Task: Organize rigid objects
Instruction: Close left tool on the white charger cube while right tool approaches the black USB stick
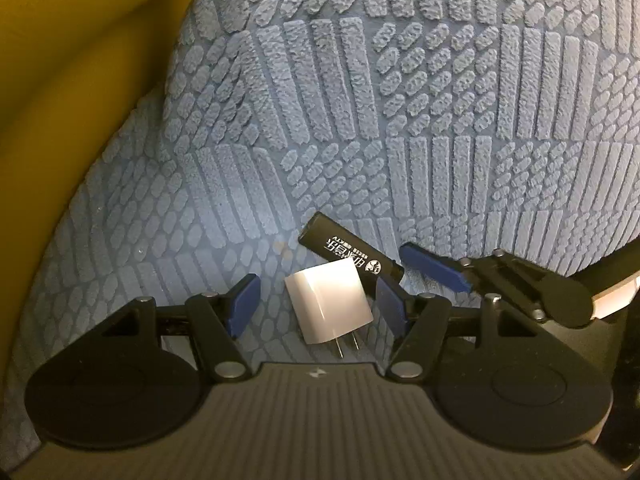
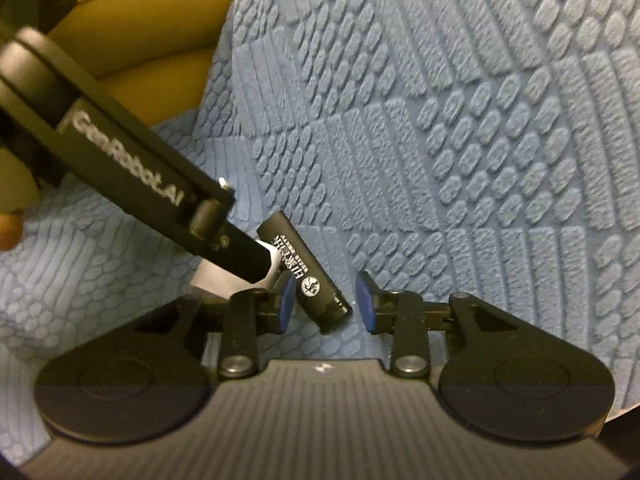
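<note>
A white charger plug (image 1: pixel 328 304) lies on the blue textured mat (image 1: pixel 360 100), its prongs pointing toward the camera. My left gripper (image 1: pixel 318 307) is open around it, with a gap at the left pad. Just beyond lies a black cylinder with white print (image 1: pixel 348 254). In the right wrist view that cylinder (image 2: pixel 308 276) lies between the pads of my right gripper (image 2: pixel 325 303). The left pad is close against it and the right pad stands apart, so this gripper is open. One of the right gripper's fingers (image 1: pixel 432 268) shows beside the cylinder's end. The left gripper's black body (image 2: pixel 120 160) hides most of the charger (image 2: pixel 212 276).
The blue mat (image 2: pixel 480 120) stretches away ahead of both grippers. A yellow-brown padded surface (image 1: pixel 60 80) borders it on the left. A fingertip (image 2: pixel 8 232) shows at the left edge of the right wrist view.
</note>
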